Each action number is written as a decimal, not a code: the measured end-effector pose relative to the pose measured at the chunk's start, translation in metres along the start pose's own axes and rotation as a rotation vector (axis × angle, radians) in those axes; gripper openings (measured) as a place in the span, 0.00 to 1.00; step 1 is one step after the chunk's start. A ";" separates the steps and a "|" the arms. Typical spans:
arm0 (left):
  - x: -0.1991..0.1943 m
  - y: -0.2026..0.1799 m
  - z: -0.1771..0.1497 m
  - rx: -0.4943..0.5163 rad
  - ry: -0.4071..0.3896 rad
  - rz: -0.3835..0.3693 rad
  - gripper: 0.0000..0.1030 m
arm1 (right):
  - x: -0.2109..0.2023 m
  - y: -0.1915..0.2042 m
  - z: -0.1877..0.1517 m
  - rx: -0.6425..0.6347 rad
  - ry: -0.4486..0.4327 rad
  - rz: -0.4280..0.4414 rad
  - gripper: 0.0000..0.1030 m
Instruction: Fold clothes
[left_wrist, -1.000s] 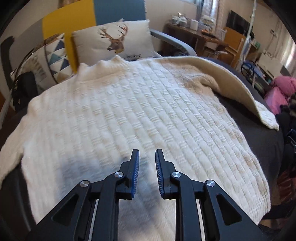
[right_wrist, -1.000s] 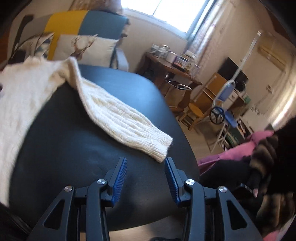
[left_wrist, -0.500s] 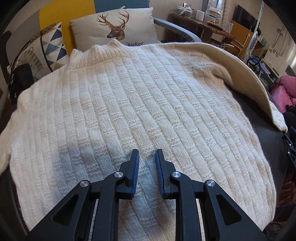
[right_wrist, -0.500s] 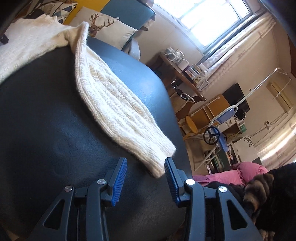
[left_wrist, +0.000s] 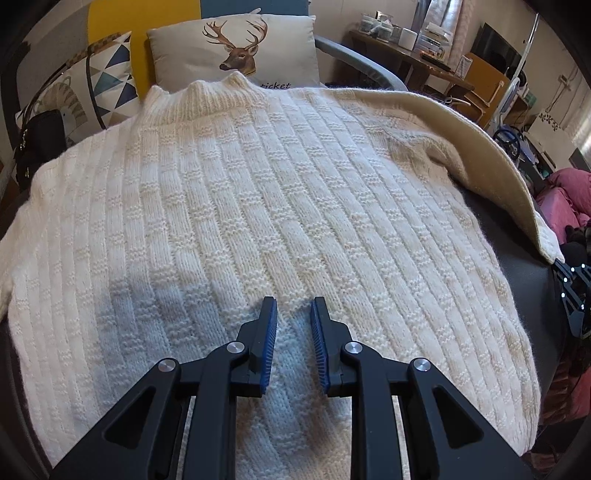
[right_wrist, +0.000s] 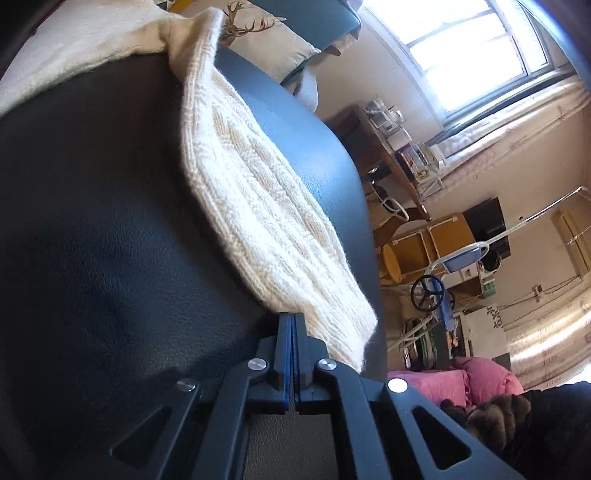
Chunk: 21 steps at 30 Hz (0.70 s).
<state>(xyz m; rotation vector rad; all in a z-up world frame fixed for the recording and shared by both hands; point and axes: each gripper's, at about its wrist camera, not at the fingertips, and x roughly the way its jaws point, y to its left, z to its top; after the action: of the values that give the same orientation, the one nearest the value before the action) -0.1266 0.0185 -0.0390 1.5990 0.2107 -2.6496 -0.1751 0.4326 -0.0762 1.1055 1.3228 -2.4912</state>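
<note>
A cream knitted sweater (left_wrist: 258, 206) lies flat on a black padded surface (right_wrist: 92, 221), collar at the far end. My left gripper (left_wrist: 293, 301) hovers over the sweater's lower middle, open by a narrow gap with nothing between its blue pads. The sweater's right sleeve (right_wrist: 266, 221) runs down towards the surface's right edge. My right gripper (right_wrist: 293, 317) is shut, its tips nipping the sleeve's lower edge just beside the cuff. In the left wrist view the right gripper's black frame (left_wrist: 572, 291) shows at the right edge, below the sleeve's end (left_wrist: 546, 240).
A deer pillow (left_wrist: 236, 51) and a triangle-patterned pillow (left_wrist: 99, 85) stand behind the collar, with a black bag (left_wrist: 37, 144) at the left. To the right, past the surface's edge, are pink bedding (right_wrist: 480, 380), a wooden desk (left_wrist: 406, 55) and chairs.
My right gripper rolled, came down onto the sleeve's end, and shut where it stood open before. My left gripper tilted down a little over the sweater and kept its narrow gap.
</note>
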 end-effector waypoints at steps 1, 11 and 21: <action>0.000 0.000 0.000 0.000 -0.001 -0.003 0.20 | -0.001 -0.001 0.001 0.003 -0.003 -0.007 0.00; 0.000 0.005 -0.002 -0.018 -0.009 -0.029 0.20 | -0.040 0.032 0.003 -0.088 -0.147 -0.029 0.41; 0.001 0.007 0.000 -0.027 -0.003 -0.048 0.20 | -0.011 0.033 0.030 -0.116 -0.139 -0.064 0.39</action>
<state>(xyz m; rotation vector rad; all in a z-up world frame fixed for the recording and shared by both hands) -0.1261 0.0112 -0.0411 1.6027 0.2876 -2.6719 -0.1705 0.3872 -0.0803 0.8634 1.4620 -2.4485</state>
